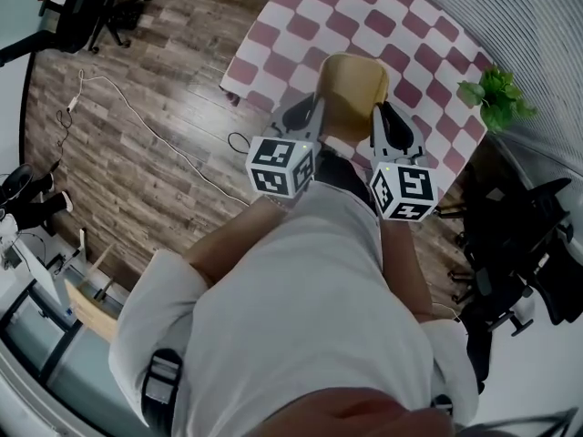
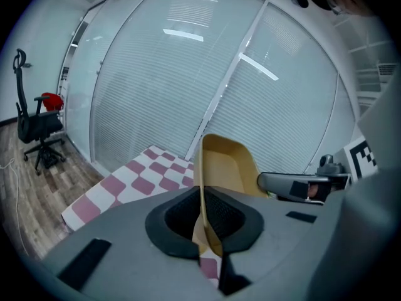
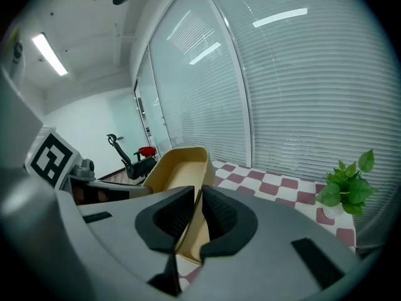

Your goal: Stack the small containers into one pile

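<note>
A tan, rounded-rectangular plastic container (image 1: 352,82) is held between the two grippers over the near part of the counter (image 1: 401,12), which is covered in a red-and-white checked cloth. In the head view its open side faces up toward the camera. The left gripper (image 1: 311,109) is on its left wall and the right gripper (image 1: 384,118) on its right wall, each with its marker cube nearer the person. In the left gripper view, the left gripper (image 2: 204,217) has its ribbed black jaws closed on a thin edge of the container (image 2: 227,163), which stands up between them. Checked cloth shows below, and the other gripper reaches in from the right. In the right gripper view, the right gripper (image 3: 194,217) is likewise clamped on the container (image 3: 180,168): one jaw is inside the wall and one outside, and the hollow opens away to the left. A small green leafy plant in a pot (image 1: 496,98) stands at the far right corner of the counter, well apart from the container, and shows again in the right gripper view (image 3: 348,187). A wooden plank floor (image 1: 137,153) lies to the left of the counter, with a thin white cable (image 1: 150,116) running across it. A black office chair with something red on it (image 2: 39,125) stands beyond the counter by the blind-covered glass wall (image 2: 188,74).
</note>
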